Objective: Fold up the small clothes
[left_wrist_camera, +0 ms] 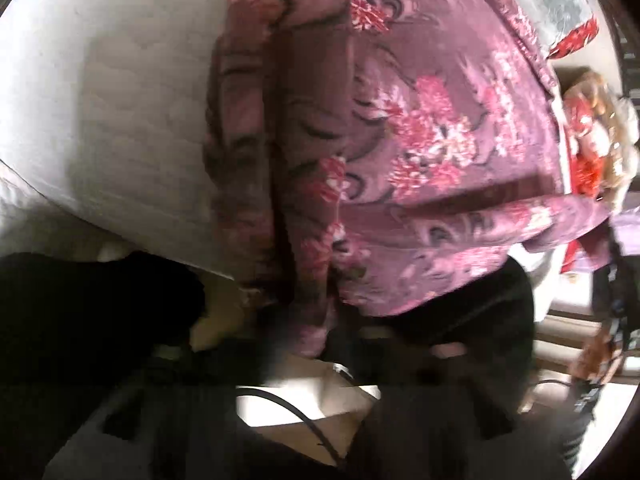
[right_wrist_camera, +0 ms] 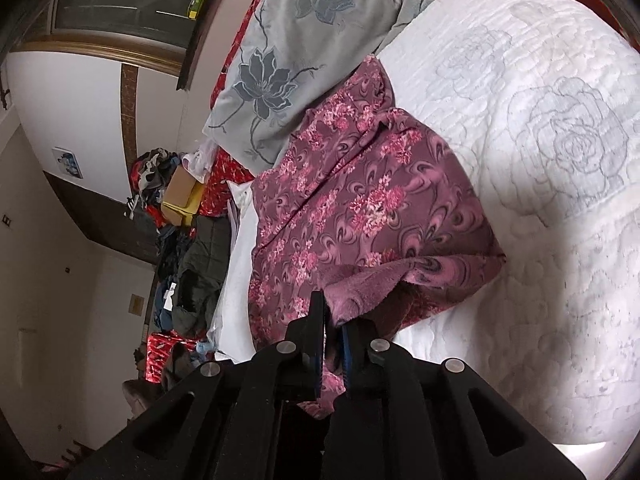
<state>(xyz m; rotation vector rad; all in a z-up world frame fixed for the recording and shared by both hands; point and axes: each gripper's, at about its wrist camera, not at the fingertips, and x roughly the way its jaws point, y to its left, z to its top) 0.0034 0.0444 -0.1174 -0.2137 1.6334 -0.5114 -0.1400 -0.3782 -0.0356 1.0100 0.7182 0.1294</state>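
A purple garment with pink flowers (right_wrist_camera: 360, 208) lies on the white quilted bed (right_wrist_camera: 540, 160). My right gripper (right_wrist_camera: 334, 320) is shut on the garment's near edge, which is turned back to show its fuzzy inside. In the left wrist view the same garment (left_wrist_camera: 400, 140) hangs close to the camera, bunched into folds that run down between my left gripper's dark, blurred fingers (left_wrist_camera: 312, 336). The left jaws look closed on the cloth.
A grey pillow with dark flowers (right_wrist_camera: 288, 60) lies beyond the garment, with red bedding behind it. Piles of clothes and a yellow box (right_wrist_camera: 180, 196) sit beside the bed at the left. The white bedsheet (left_wrist_camera: 100, 100) fills the left of the left wrist view.
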